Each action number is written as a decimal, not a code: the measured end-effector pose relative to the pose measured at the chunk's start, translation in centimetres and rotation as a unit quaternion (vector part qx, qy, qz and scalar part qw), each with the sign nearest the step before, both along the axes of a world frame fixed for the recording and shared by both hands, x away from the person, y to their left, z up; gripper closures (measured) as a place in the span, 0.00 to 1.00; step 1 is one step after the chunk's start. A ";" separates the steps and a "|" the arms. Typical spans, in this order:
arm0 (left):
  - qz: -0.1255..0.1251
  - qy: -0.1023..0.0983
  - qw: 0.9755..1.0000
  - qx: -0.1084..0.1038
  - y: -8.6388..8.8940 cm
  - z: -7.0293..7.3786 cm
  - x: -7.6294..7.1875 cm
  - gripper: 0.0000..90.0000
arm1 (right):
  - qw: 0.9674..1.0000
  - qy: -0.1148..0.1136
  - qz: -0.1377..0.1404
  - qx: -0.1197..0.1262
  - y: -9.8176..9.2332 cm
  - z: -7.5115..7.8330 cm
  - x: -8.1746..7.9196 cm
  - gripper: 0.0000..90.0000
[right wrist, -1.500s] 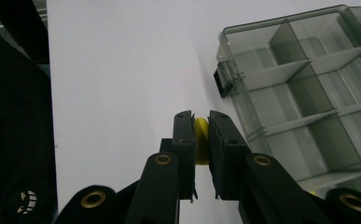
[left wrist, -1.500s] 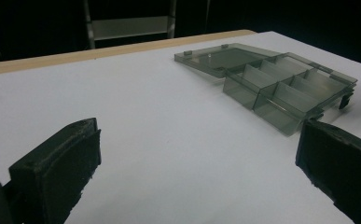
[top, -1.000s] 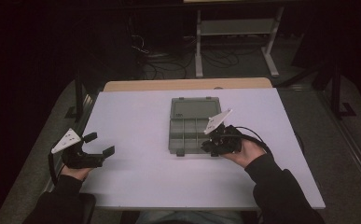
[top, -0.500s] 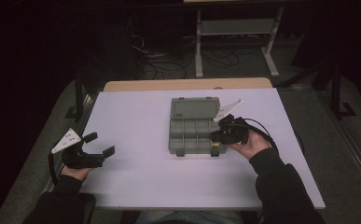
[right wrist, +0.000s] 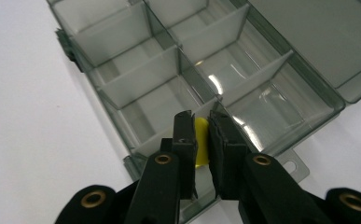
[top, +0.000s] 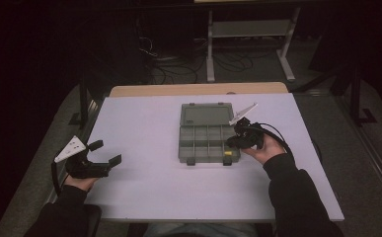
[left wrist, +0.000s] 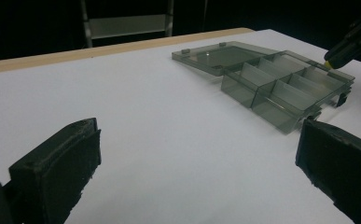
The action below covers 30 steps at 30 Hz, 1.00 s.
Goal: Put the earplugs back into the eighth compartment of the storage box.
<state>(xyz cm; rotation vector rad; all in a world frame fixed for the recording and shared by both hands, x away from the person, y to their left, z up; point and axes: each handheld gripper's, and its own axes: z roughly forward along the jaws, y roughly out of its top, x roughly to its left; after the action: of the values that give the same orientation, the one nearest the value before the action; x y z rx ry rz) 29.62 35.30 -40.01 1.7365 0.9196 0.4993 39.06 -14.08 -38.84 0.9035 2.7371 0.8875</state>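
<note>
Right gripper (right wrist: pixel 201 135) is pinching a small yellow piece (right wrist: pixel 201 140) between its pads; the jaws are pressed together on it with only the piece separating them. Over the last second I have carried this gripper from the near right edge of the organizer box (top: pixel 209 140) up along that edge, and it now sits lower, with its tips above the front right compartment (right wrist: pixel 169 109). In the right gripper view the yellow piece hangs just over the rim of that compartment, not yet down inside it.

Left gripper (top: pixel 99 159) has stayed where it was, near the left edge of the counter (top: pixel 144 197), well apart from the box. Its jaws are spread wide with nothing between them.

The box lies open near the middle of the counter, its clear lid (left wrist: pixel 215 56) folded flat behind the compartments. Every compartment I can see is empty.

Judgement: the carry phase is almost complete. The next step calls for a short descent into the compartment, then release. Risk: the piece may catch on a divider wall (right wrist: pixel 150 77) if I release it early.
</note>
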 end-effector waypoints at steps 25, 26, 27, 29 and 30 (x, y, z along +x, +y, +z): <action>-0.002 0.002 1.000 0.001 0.0 0.0 0.0 0.00 | 0.995 -0.030 -0.062 0.074 -2.4 1.4 -1.7 0.00; -0.002 0.002 1.000 0.000 0.0 0.0 0.0 0.00 | 0.994 -0.032 -0.063 0.078 -2.5 1.6 -1.9 0.00; -0.002 0.002 1.000 0.000 0.0 0.0 0.0 0.00 | 0.994 -0.035 -0.066 0.080 -2.6 1.7 -2.1 0.00; -0.003 0.002 1.000 0.000 0.0 0.0 0.0 0.00 | 0.994 -0.038 -0.066 0.083 -2.9 1.9 -2.4 0.00; -0.003 0.002 1.000 0.001 0.0 0.0 0.0 0.00 | 0.993 -0.040 -0.065 0.086 -3.1 2.0 -2.6 0.00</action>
<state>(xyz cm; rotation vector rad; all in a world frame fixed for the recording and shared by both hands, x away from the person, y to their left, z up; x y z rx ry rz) 29.64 35.26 -40.03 1.7411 0.9165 0.4934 36.44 -17.16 -36.89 1.0373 2.5319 1.1206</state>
